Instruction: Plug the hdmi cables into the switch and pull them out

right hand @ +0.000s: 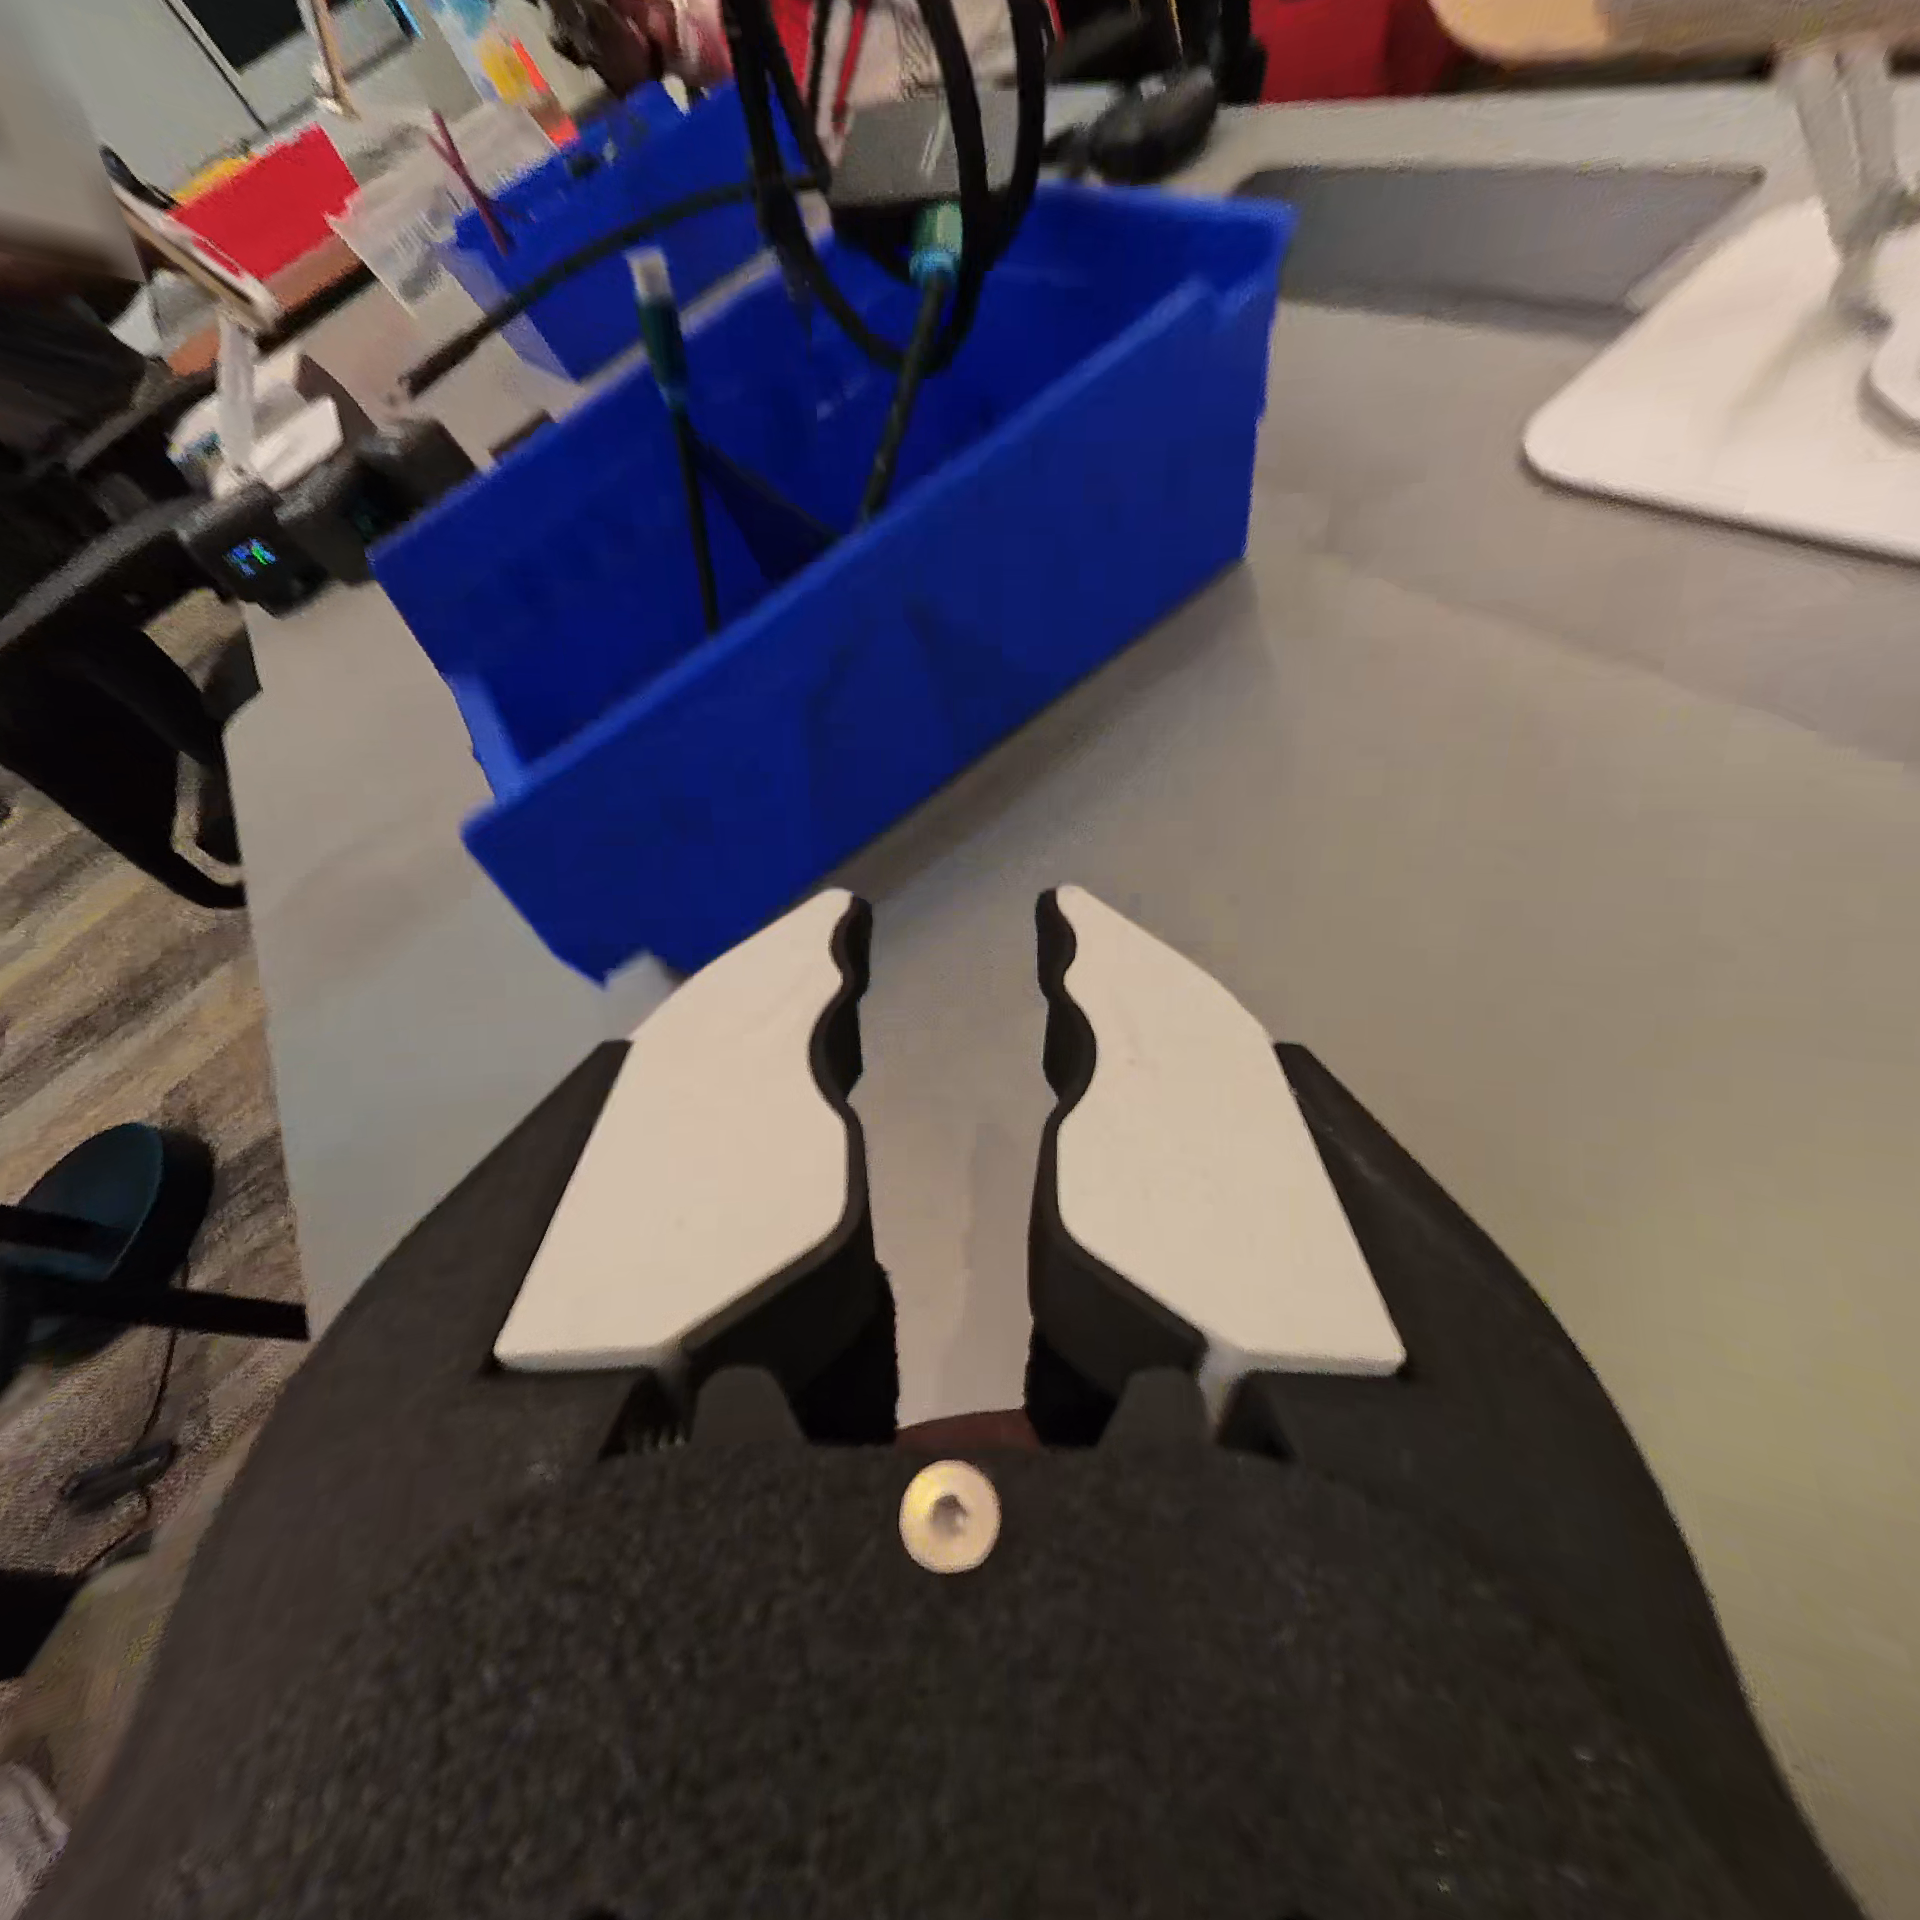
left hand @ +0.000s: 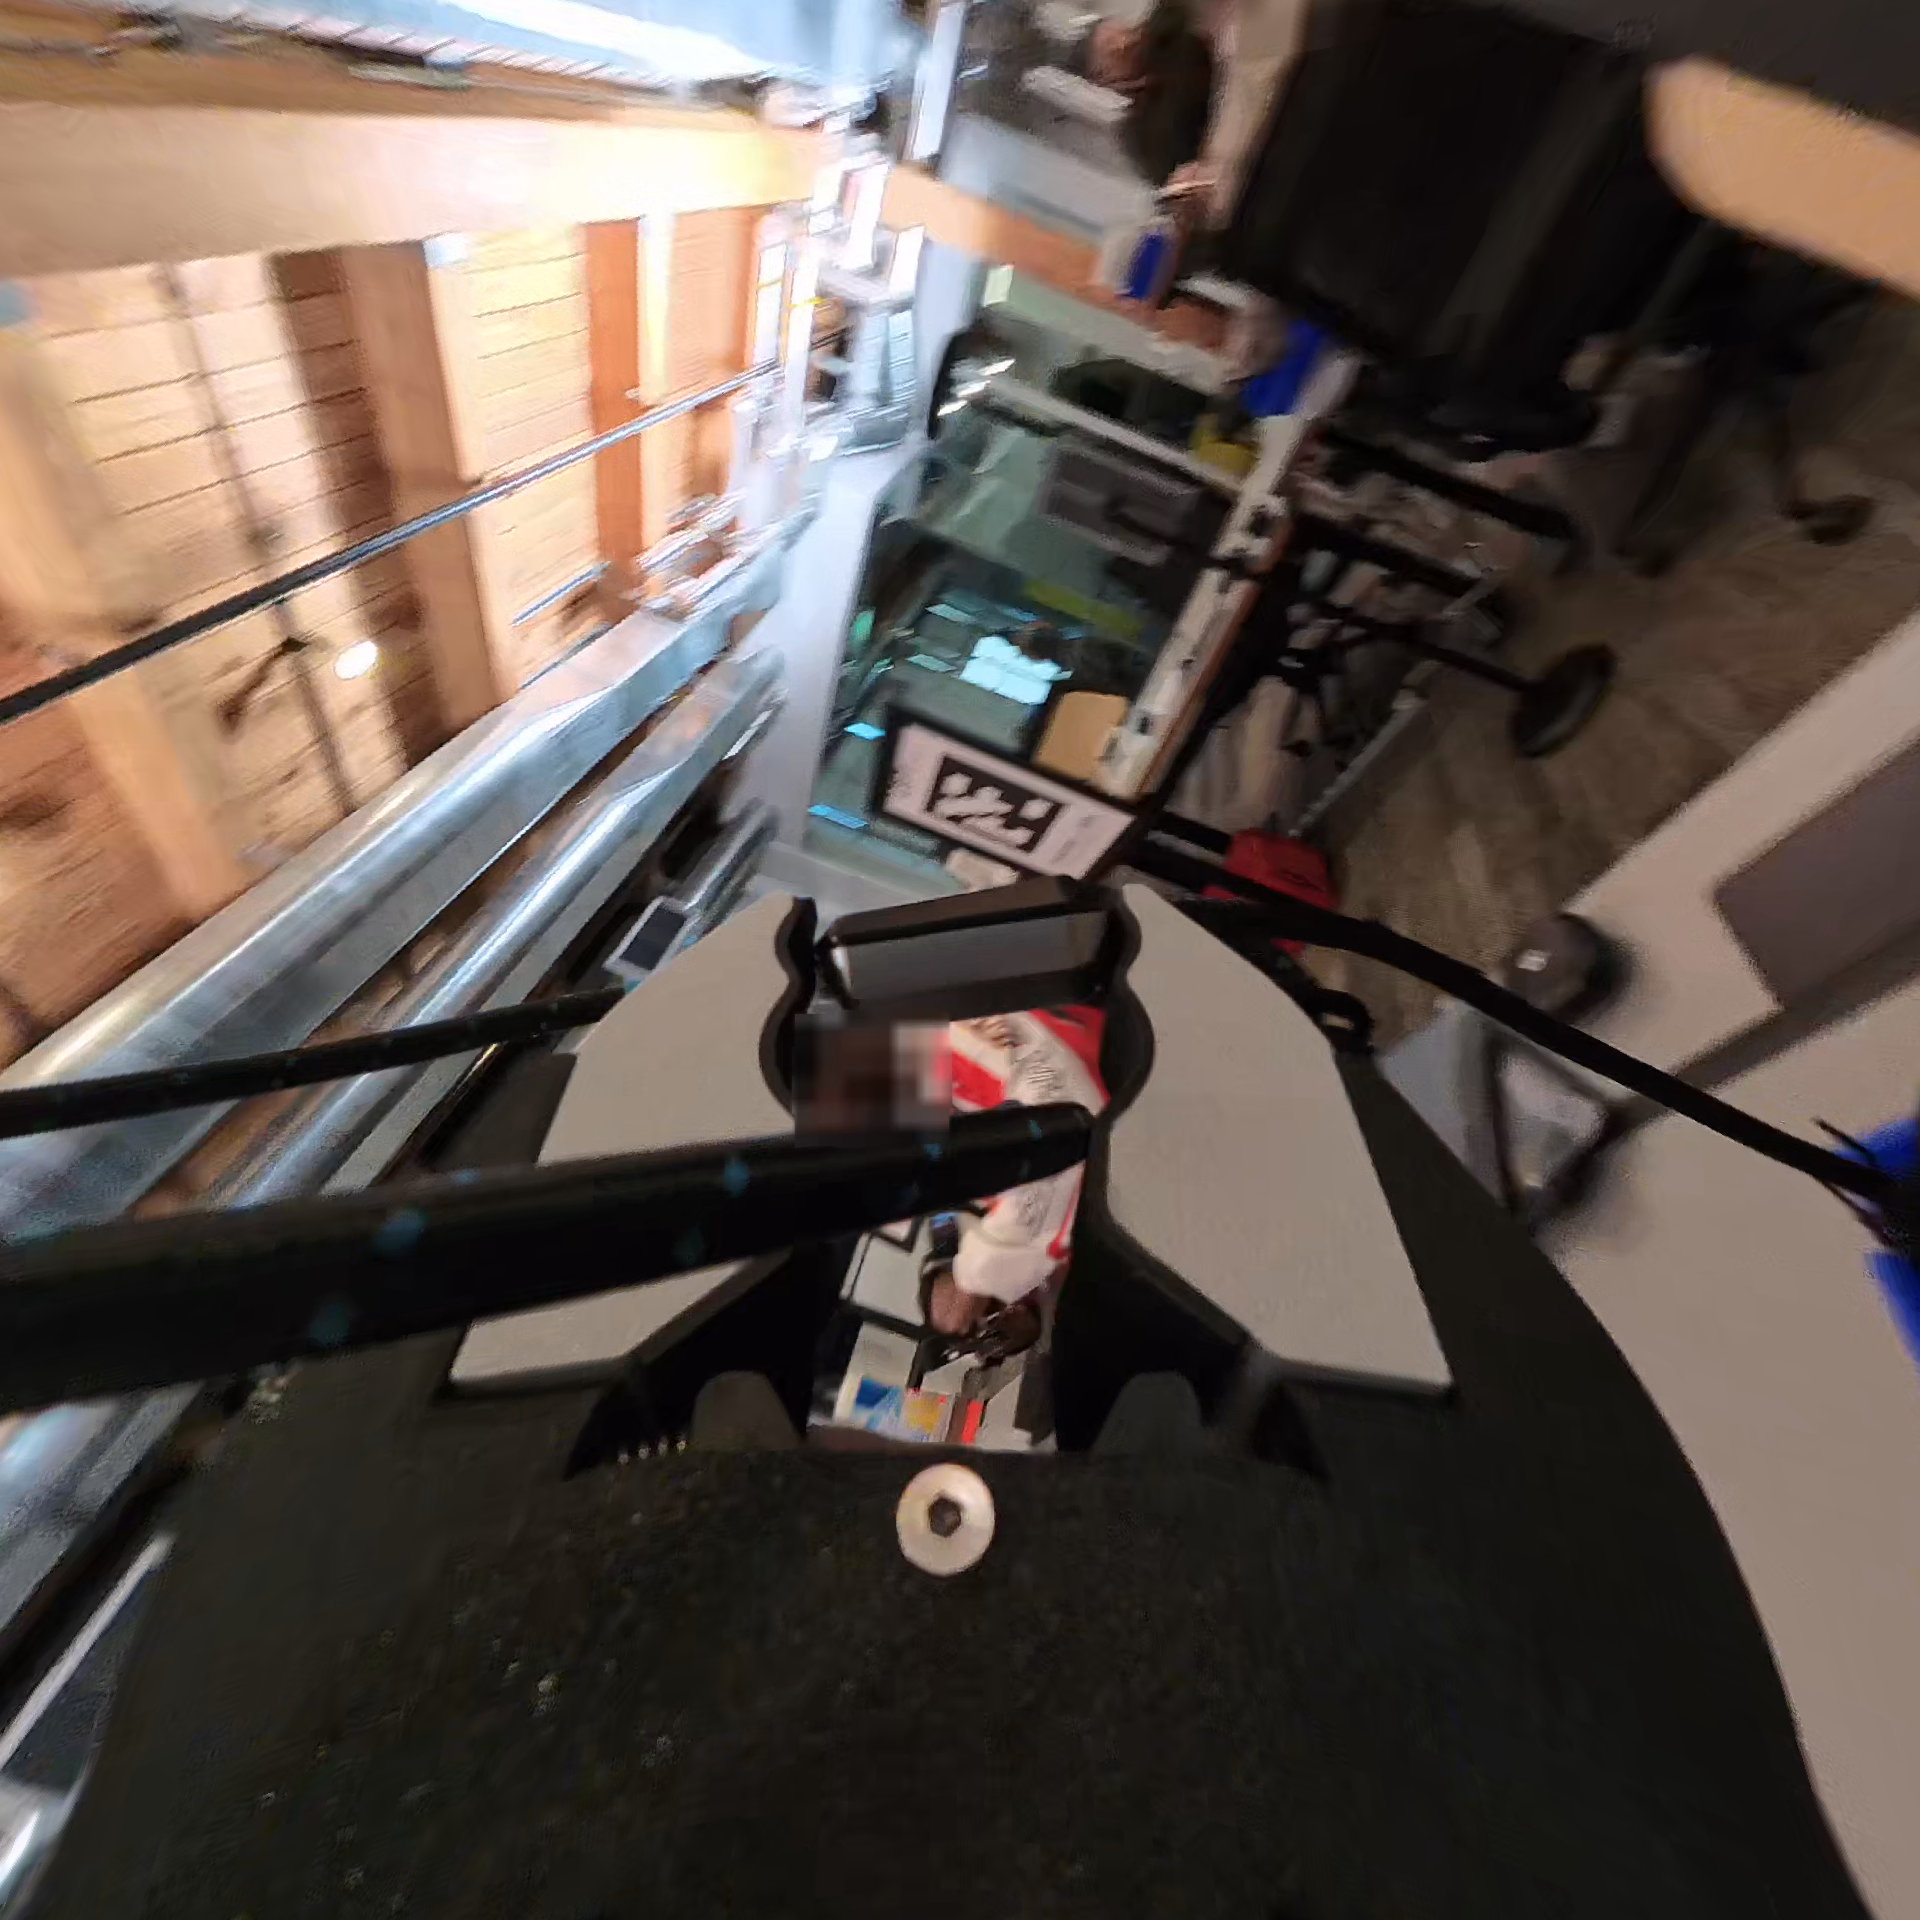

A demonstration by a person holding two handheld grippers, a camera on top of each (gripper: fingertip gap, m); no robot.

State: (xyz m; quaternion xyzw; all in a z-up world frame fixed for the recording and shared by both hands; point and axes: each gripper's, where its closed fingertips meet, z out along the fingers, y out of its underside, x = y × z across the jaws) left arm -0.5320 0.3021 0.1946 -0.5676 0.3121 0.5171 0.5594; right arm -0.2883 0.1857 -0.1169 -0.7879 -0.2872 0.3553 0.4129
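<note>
Left wrist view: our left tongs (left hand: 961,961) are clamped on the black switch (left hand: 966,951), held up in the air w/ hdmi cables (left hand: 540,1221) trailing off it. Right wrist view: our right tongs (right hand: 954,920) are partly open & empty over the table (right hand: 1455,883), near the blue bin (right hand: 831,707) holding two loose cable ends (right hand: 655,312). We judge we're mid plug/unplug; next, the right tongs must grab a plug squarely.

We can't read any text for sure. A black-and-white marker board (left hand: 982,816) carries a bold pattern, too blurred. A small black device (right hand: 249,556) left of the blue bin (right hand: 831,665) shows glowing digits, illegible. Coloured papers (right hand: 509,73) far back: print too small.
</note>
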